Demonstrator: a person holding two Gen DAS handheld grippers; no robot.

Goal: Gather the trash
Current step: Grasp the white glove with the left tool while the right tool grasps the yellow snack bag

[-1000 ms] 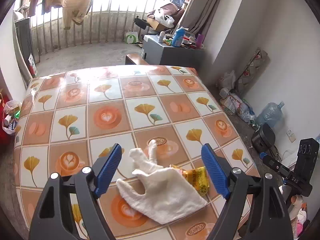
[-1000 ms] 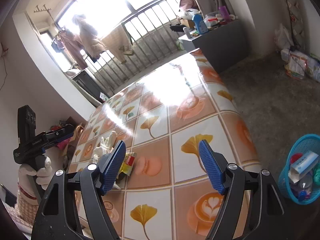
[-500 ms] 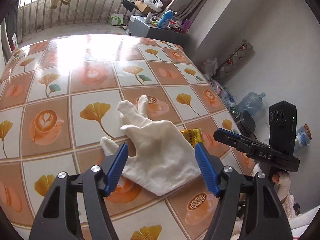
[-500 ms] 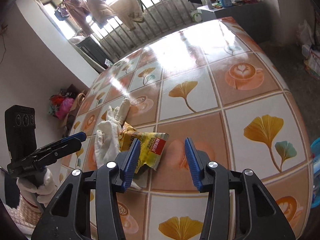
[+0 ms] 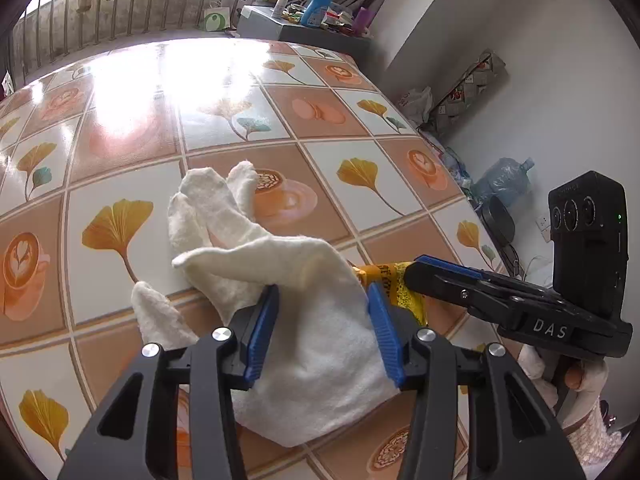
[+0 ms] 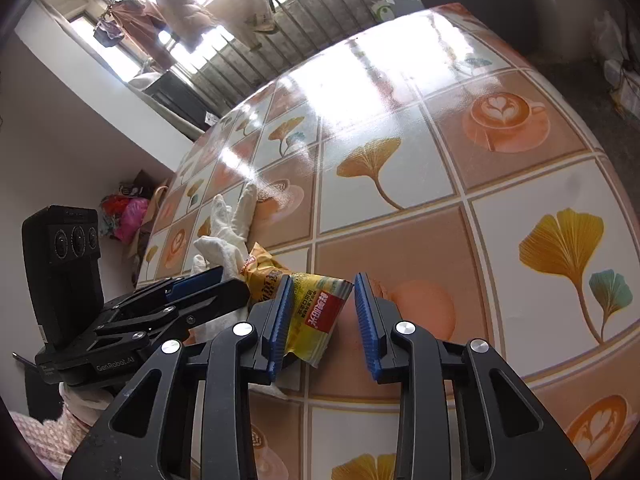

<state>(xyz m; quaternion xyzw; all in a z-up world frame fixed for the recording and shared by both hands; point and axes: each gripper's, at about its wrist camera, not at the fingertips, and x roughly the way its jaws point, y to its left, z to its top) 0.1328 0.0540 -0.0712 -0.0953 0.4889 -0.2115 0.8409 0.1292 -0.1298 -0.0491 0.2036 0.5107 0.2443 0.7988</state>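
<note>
A white fabric glove (image 5: pixel 280 264) lies flat on the tiled table (image 5: pixel 224 92). My left gripper (image 5: pixel 324 292) has its tips down on the glove. Its jaws are closing, with the fabric filling the space between them. A crumpled yellow snack wrapper (image 6: pixel 316 312) sticks out from under the glove's (image 6: pixel 228 236) right side. My right gripper (image 6: pixel 323 284) straddles the wrapper. Its jaws are closing too; the left pad touches the wrapper and a gap shows at the right pad. The left wrist view shows the wrapper (image 5: pixel 392 280) at the right gripper's (image 5: pixel 440 276) tip.
A gloved hand (image 5: pixel 560 376) holds the right gripper near the table's right edge. On the floor to the right are a water jug (image 5: pixel 504 184) and bags. A cabinet with bottles (image 5: pixel 280 24) stands beyond the table. Pink bags (image 6: pixel 128 212) lie on the left.
The left gripper has come down onto the glove and its jaws have narrowed. The right gripper swung left to the wrapper and narrowed around it.
</note>
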